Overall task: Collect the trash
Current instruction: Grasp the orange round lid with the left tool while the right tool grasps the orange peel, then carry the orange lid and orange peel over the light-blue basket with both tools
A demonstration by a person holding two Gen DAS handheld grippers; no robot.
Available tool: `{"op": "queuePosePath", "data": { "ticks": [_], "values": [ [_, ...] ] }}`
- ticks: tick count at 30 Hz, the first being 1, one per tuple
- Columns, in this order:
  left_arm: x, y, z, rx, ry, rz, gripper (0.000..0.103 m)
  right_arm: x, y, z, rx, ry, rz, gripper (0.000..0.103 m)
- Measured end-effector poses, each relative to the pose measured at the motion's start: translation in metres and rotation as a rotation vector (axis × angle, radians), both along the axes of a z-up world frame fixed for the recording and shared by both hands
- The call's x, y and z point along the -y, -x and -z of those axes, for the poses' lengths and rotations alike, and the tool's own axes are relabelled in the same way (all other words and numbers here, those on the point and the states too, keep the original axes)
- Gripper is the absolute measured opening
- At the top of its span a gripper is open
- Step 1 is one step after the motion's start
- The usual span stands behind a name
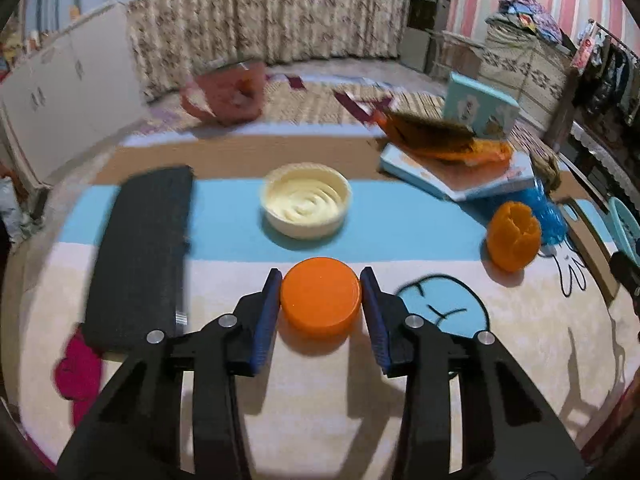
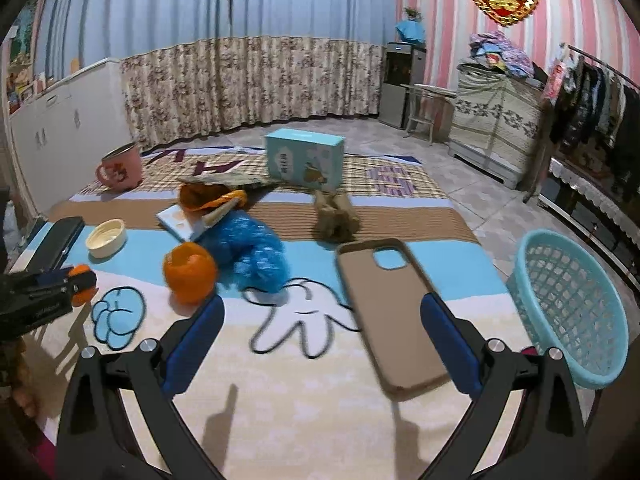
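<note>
An orange round lid [image 1: 320, 298] lies on the cartoon mat [image 1: 320, 400] between the blue pads of my left gripper [image 1: 320, 280], and both pads touch its sides. The right wrist view shows the same lid [image 2: 82, 278] in that gripper at far left. My right gripper [image 2: 320, 304] stands wide open above the mat, holding nothing. A brown phone case [image 2: 392, 312] lies flat just ahead of its right finger. An orange peel [image 2: 190, 276] and a crumpled blue plastic bag [image 2: 252, 256] lie ahead to the left. The peel [image 1: 514, 240] is right of the left gripper.
A teal mesh basket [image 2: 572, 308] stands off the mat's right edge. A cream lid [image 1: 306, 204] lies beyond the orange one, with a black case [image 1: 140, 256] to its left. Farther back are an orange wrapper [image 2: 208, 196], a teal box [image 2: 304, 158], brown crumpled paper [image 2: 334, 216] and a pink mug [image 2: 120, 168].
</note>
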State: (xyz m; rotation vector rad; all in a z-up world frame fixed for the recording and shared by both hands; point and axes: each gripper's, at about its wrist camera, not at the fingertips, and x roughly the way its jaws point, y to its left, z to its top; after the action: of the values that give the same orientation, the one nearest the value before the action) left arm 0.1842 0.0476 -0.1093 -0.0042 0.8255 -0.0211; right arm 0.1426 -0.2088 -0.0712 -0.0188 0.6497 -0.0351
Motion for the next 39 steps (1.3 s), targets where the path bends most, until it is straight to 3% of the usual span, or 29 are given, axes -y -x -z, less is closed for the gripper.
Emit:
{"op": "queuePosePath", "data": {
  "ticks": [7,13,19,22,26,34,39],
  "values": [
    [-0.024,0.014,-0.024,0.111,-0.012,-0.099,0.039,-0.041,-0.015,0.01,-0.04,0.023,-0.08,0.096],
    [-0.048,0.013,-0.023,0.123,-0.03,-0.178,0.039,-0.068,-0.037,0.021,-0.097,0.024,-0.126,0.095],
    [-0.063,0.01,-0.019,0.115,0.001,-0.212,0.039,-0.086,-0.057,0.031,-0.154,0.034,-0.156,0.078],
    [-0.063,0.009,-0.017,0.109,0.01,-0.21,0.039,-0.091,-0.065,0.036,-0.182,0.033,-0.176,0.055],
    [-0.061,0.008,-0.015,0.1,0.009,-0.208,0.039,-0.089,-0.065,0.034,-0.171,0.037,-0.186,0.041],
    [-0.057,0.009,-0.016,0.101,-0.005,-0.202,0.039,-0.058,-0.038,0.003,-0.11,-0.005,-0.185,0.035],
    [-0.047,0.015,-0.024,0.105,-0.003,-0.185,0.039,-0.026,-0.018,-0.022,-0.059,0.02,-0.154,0.035]
  ]
}}
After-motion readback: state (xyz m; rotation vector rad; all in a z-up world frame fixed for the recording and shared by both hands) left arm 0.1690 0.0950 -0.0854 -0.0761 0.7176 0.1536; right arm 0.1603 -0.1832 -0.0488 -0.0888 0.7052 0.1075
